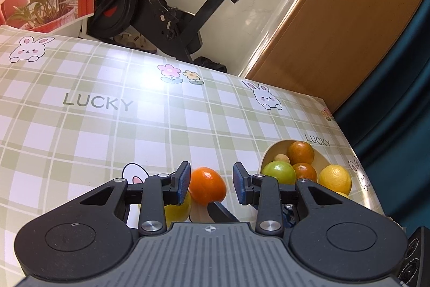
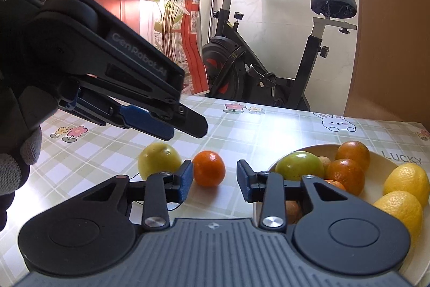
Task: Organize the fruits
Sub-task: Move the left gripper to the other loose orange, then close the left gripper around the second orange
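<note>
orange [image 1: 207,184] between open tool [image 1: 211,180] pads (untouched)

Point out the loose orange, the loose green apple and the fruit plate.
orange [image 2: 209,168], right wrist view, middle of its peel
green apple [image 2: 159,159], right wrist view, its lit top face
plate [image 2: 376,192], right wrist view, bare inner surface between fruits
</note>
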The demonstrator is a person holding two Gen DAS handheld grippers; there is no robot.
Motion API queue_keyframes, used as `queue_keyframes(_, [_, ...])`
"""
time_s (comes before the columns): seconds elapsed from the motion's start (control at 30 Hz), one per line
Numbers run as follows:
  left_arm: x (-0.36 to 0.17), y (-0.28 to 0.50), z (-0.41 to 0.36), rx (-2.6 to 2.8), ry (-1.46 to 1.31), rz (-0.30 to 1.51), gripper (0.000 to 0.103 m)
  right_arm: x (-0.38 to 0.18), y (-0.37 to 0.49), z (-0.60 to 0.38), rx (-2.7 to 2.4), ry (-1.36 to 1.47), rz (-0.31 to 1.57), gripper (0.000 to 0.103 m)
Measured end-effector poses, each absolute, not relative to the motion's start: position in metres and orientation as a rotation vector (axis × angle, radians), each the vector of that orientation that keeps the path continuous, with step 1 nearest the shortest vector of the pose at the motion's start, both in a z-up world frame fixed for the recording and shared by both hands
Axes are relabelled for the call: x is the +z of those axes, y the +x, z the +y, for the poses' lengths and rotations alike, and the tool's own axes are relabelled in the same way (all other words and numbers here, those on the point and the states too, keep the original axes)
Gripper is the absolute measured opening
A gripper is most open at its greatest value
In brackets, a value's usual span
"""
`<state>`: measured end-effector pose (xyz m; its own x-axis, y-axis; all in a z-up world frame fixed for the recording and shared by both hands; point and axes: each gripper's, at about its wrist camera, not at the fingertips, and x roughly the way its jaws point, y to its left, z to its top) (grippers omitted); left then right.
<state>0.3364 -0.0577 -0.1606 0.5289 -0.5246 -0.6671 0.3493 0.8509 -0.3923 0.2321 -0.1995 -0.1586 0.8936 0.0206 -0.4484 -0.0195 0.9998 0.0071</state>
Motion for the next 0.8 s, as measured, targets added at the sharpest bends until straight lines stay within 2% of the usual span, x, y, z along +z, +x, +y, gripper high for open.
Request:
queue_keyframes(0.2, [-0.171,0.346,-0.065,-0.534,-0.235,0.922,0.036,-0.162,0.246,-0.200,0.022,0.015,0.498,0.038])
queue_keyframes(0.73, [-0.172,0.349,-0.070,-0.528,-0.230,0.925,0.038,-0.171,0.272,-0.202,0.031,0.021,0.605,0.038])
queue_keyframes(0.8, [-0.171,0.347,-0.071,-0.531,-0.214,0.919,0.038,-0.172,0.272,-0.204,0.030,0.030,0.602,0.035])
